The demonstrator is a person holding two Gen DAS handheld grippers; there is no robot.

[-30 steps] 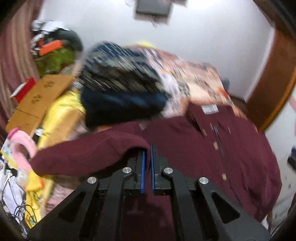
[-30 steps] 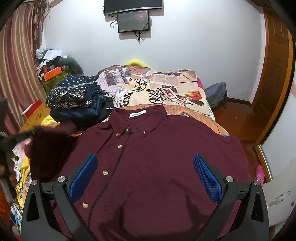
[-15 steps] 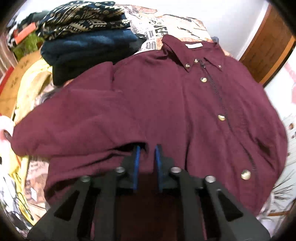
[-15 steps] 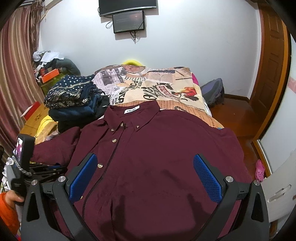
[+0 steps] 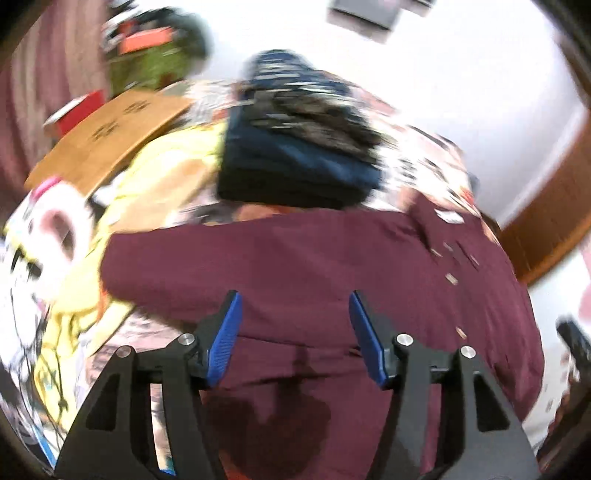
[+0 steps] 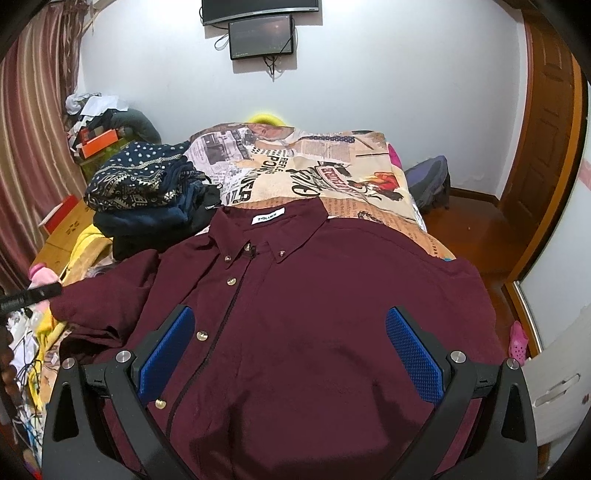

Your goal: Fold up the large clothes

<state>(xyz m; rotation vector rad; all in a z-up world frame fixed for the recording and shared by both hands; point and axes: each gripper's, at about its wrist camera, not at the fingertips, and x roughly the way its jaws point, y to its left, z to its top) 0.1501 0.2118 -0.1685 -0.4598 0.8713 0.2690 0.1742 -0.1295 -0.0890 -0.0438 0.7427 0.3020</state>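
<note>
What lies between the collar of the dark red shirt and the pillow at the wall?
In the right wrist view, only the newspaper-print bedsheet lies between the shirt collar and the pillow.

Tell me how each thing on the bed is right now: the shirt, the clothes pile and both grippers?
Maroon shirt: spread flat, buttoned, unfolded.
Clothes pile: folded, stacked beside the shirt.
Left hand-held gripper: jaws opening, gripping nothing.
Right hand-held gripper: open, above the shirt.
Wall screen: dark.
</note>
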